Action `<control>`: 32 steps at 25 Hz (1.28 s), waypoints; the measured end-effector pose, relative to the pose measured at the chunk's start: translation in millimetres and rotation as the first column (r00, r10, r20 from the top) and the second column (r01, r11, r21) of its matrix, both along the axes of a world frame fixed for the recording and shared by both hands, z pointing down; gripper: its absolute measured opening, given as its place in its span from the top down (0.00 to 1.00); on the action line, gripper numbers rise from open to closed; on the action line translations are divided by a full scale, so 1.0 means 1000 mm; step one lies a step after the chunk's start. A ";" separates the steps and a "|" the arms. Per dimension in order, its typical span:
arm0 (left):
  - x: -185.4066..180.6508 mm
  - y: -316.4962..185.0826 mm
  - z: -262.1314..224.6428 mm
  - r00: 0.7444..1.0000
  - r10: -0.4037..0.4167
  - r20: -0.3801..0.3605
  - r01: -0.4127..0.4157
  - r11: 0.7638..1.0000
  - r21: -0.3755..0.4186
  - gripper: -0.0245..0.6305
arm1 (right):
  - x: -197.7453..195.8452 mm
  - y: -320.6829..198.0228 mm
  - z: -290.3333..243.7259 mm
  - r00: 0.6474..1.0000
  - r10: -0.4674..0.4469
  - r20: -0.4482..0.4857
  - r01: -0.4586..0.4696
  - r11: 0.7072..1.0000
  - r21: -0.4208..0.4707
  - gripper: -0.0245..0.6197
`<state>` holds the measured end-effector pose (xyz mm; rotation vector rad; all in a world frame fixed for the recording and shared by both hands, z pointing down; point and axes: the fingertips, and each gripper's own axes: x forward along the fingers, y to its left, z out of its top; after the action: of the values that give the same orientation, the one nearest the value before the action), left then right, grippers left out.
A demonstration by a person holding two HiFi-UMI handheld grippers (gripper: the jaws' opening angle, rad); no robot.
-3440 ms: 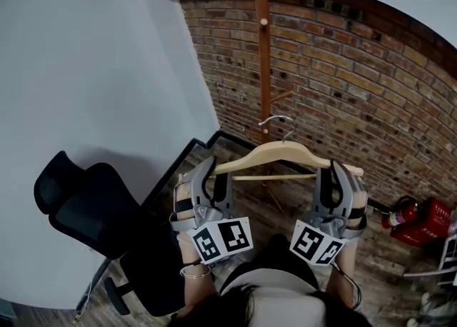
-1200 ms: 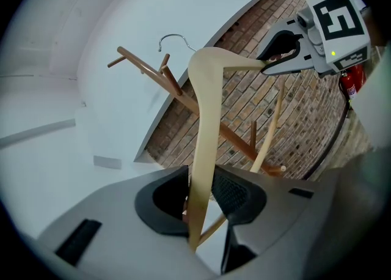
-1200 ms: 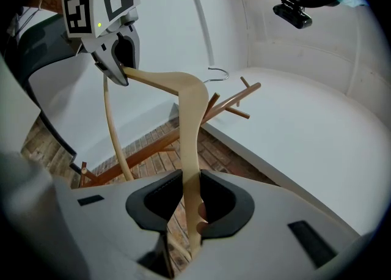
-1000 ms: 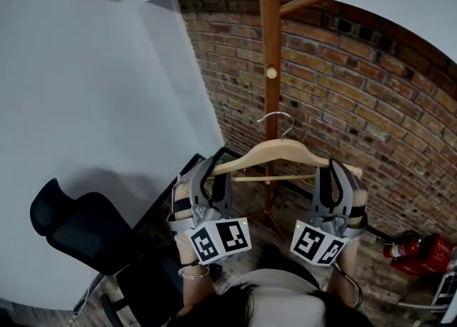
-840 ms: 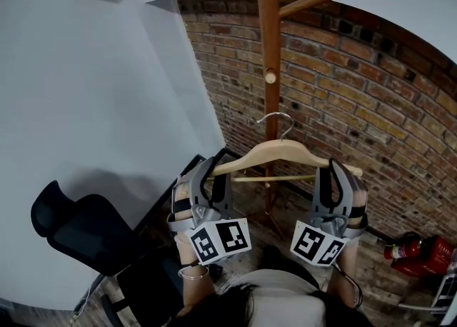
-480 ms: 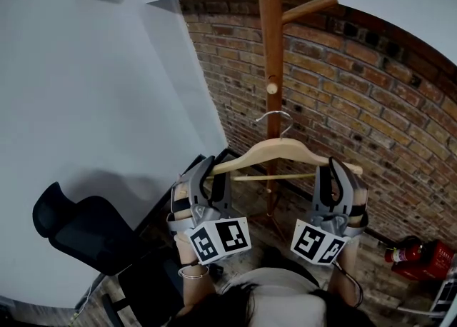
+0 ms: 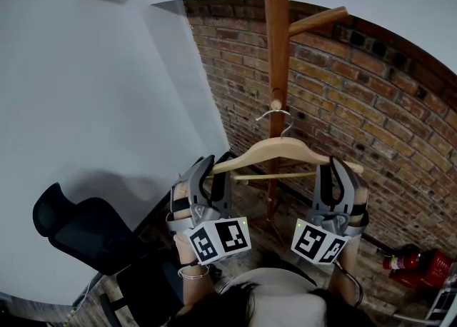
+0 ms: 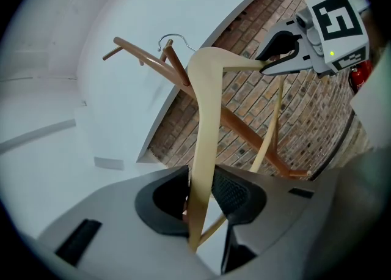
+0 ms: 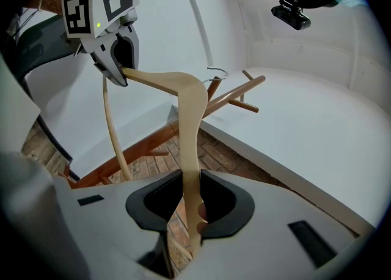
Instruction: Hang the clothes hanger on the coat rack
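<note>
A pale wooden clothes hanger (image 7: 282, 153) with a metal hook (image 7: 275, 113) hangs level between my two grippers. My left gripper (image 7: 202, 175) is shut on its left end, my right gripper (image 7: 340, 174) on its right end. The left gripper view shows the hanger arm (image 8: 204, 120) pinched between the dark pads of the left gripper (image 8: 198, 196). In the right gripper view the other arm (image 9: 192, 107) sits clamped in the right gripper (image 9: 190, 202). The brown coat rack pole (image 7: 275, 33) stands just behind the hook. A long peg (image 7: 318, 22) sticks out well above it, and a short knob (image 7: 275, 102) sits right by it.
A brick wall (image 7: 357, 104) runs behind the rack, meeting a white wall (image 7: 93, 104) on the left. A black office chair (image 7: 78, 225) stands at the lower left beside me. A red fire extinguisher (image 7: 418, 265) lies on the wooden floor at the lower right.
Both grippers have carried the hanger closer to the rack. The pole looms larger, and the hook now overlaps it by the short knob. Both grips are unchanged.
</note>
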<state>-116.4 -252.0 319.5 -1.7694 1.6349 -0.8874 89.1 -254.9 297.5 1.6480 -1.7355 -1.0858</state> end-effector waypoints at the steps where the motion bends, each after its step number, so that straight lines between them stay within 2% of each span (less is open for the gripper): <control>1: -0.001 -0.001 -0.001 1.000 -0.001 0.000 0.001 1.000 0.000 0.79 | -0.001 -0.002 -0.001 1.000 -0.002 0.001 0.002 1.000 0.001 0.80; 32: 0.000 -0.047 0.022 1.000 -0.008 0.006 0.009 0.998 -0.069 0.79 | 0.000 -0.050 0.023 1.000 -0.003 0.014 0.003 0.998 -0.066 0.80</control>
<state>-116.6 -299.3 341.3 -1.8053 1.6270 -0.9626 88.7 -305.1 320.5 1.6173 -1.7645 -1.0095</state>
